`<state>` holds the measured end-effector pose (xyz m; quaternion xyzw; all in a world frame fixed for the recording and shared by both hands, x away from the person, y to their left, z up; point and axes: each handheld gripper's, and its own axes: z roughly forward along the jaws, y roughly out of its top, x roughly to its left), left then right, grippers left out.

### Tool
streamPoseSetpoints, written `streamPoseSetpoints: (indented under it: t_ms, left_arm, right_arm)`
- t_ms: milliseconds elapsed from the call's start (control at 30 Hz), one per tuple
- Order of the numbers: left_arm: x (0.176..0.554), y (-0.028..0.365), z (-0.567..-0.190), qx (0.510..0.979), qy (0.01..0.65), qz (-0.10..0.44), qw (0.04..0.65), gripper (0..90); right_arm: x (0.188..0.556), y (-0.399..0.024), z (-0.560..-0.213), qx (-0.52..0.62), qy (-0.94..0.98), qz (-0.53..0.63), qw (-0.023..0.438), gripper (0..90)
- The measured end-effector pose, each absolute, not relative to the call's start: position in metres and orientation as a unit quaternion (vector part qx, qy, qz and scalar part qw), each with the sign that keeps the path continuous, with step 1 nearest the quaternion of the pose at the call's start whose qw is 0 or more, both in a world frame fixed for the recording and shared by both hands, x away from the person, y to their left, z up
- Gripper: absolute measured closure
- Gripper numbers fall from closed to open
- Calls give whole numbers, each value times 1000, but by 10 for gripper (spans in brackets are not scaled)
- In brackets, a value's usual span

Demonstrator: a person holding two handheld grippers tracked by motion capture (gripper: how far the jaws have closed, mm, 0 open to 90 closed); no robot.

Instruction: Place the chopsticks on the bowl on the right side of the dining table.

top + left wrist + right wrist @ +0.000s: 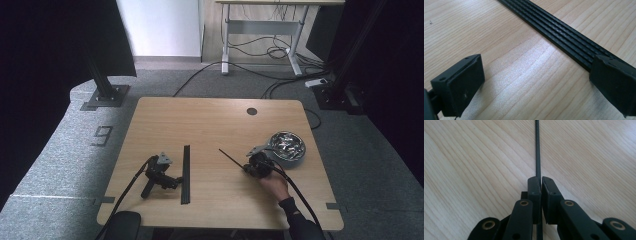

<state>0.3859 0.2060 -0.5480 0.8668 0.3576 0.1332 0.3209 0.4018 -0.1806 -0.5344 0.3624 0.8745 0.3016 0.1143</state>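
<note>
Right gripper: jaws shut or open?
Shut: the right gripper has its jaws clamped on the thin black rod.

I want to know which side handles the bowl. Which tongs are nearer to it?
Right. The right tongs, shut on a thin black strip, sit just beside the metal bowl; the left tongs rest far across the table.

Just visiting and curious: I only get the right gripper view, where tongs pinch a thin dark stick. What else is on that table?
Observer: The high view shows a shiny metal bowl beside the right tongs, glinting bits inside.
Visitor: And the other tongs?
Observer: The left tongs lie on the table, open, next to a wide ribbed black strip.
Visitor: How far does my stick reach?
Observer: The stick juts from the tongs toward the table's middle.
</note>
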Motion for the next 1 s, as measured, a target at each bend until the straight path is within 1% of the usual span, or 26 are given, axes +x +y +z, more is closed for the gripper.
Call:
streamPoseSetpoints:
  t_ms: [467, 1000]
  left_arm:
    - [386, 206, -548, 867, 357, 133, 321, 0]
    - [386, 206, -548, 867, 358, 133, 321, 0]
  right_arm:
    - [390, -200, -533, 368, 876, 289, 118, 856]
    - [361, -250, -533, 399, 864, 282, 119, 855]
